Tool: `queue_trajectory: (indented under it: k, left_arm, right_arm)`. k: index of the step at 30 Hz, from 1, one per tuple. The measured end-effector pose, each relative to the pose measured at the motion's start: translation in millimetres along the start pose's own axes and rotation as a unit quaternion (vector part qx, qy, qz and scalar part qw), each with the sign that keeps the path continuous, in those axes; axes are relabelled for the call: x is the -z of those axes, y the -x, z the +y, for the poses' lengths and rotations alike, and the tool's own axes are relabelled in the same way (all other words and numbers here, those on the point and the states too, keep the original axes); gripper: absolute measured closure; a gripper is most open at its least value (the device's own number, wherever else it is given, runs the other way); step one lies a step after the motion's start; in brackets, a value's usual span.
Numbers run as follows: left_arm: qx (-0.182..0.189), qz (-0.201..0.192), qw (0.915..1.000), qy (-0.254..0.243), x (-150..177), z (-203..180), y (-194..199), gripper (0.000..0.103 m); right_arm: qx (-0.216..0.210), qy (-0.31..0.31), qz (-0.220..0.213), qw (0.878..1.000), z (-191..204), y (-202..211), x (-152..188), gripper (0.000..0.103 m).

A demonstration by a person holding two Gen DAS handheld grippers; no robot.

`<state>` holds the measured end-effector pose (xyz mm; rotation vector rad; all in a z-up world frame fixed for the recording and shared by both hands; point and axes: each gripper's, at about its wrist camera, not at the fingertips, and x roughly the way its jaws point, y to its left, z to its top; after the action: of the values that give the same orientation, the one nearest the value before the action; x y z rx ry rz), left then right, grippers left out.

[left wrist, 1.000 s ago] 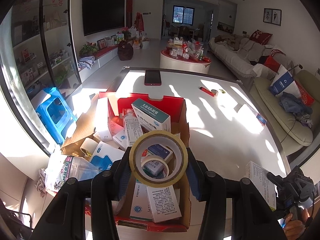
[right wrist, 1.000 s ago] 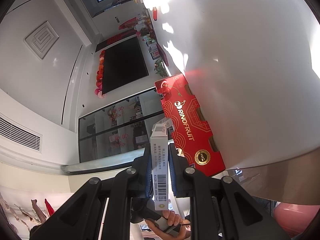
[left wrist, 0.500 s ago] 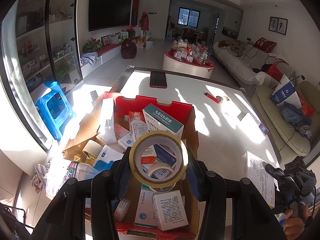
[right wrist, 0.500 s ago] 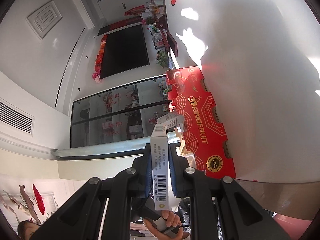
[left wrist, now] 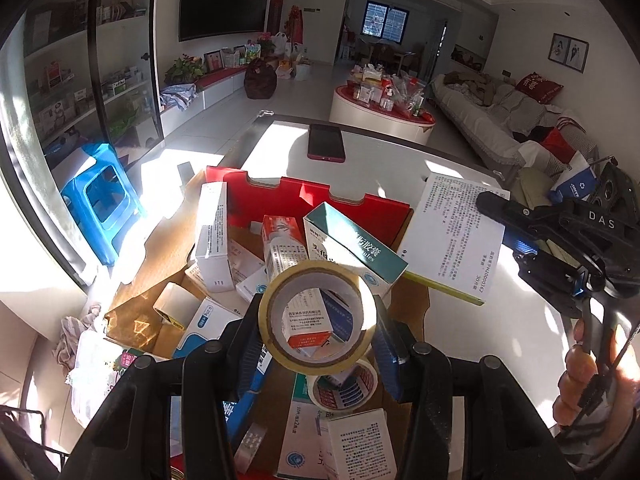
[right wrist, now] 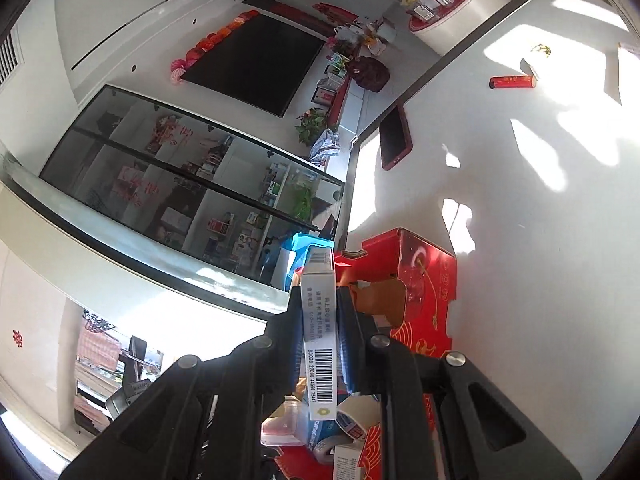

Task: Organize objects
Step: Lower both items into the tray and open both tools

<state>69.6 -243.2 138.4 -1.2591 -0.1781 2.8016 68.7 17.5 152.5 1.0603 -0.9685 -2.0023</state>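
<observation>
White table (left wrist: 400, 168); left gripper (left wrist: 318, 330) clamps tape roll (left wrist: 318, 316), right gripper (right wrist: 320, 336) pinches box (right wrist: 319, 320), seemingly above carton (left wrist: 320, 208)

Carton (left wrist: 352, 208) on the bench (left wrist: 460, 160) filled with medicine boxes (left wrist: 212, 236), phone (left wrist: 326, 142) on the bench at 12 o'clock behind it, stool (left wrist: 102, 196) on the floor at 10 o'clock

"DAS" on the right tongs (left wrist: 505, 227); "83028 22096 44596 7544" on white box (right wrist: 319, 328)
</observation>
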Motion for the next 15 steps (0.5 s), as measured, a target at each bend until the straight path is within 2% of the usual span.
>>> queue_trajectory:
  k: [3, 5, 7, 8, 13, 15]
  left_arm:
    - [-0.002, 0.010, 0.9999, 0.003, 0.9, 1.2, -10.9, 0.050]
    - [-0.009, 0.013, 0.9998, 0.007, 1.3, 3.8, -14.6, 0.049]
    - [-0.024, 0.010, 0.9996, 0.010, 0.1, 6.7, -14.1, 0.039]
    - [-0.030, 0.010, 0.9994, 0.012, -0.7, 8.3, -12.6, 0.033]
    - [-0.039, -0.011, 0.9989, 0.024, -4.0, 14.7, 8.1, 0.029]
    - [-0.033, -0.020, 0.9990, 0.022, -5.1, 12.8, 17.6, 0.026]
  right_arm:
    - [0.043, 0.057, 0.018, 0.997, 19.1, -29.2, 3.1, 0.087]
    - [0.075, 0.093, 0.028, 0.992, 29.1, -45.2, 7.9, 0.079]
    - [0.090, 0.114, 0.041, 0.989, 34.7, -56.9, 10.1, 0.030]
    - [0.090, 0.119, 0.043, 0.988, 36.2, -58.2, 11.9, 0.025]
    - [0.115, 0.148, 0.009, 0.982, 35.7, -26.0, 6.6, 0.022]
    - [0.165, 0.177, -0.004, 0.970, 25.4, -5.8, 0.0, 0.019]
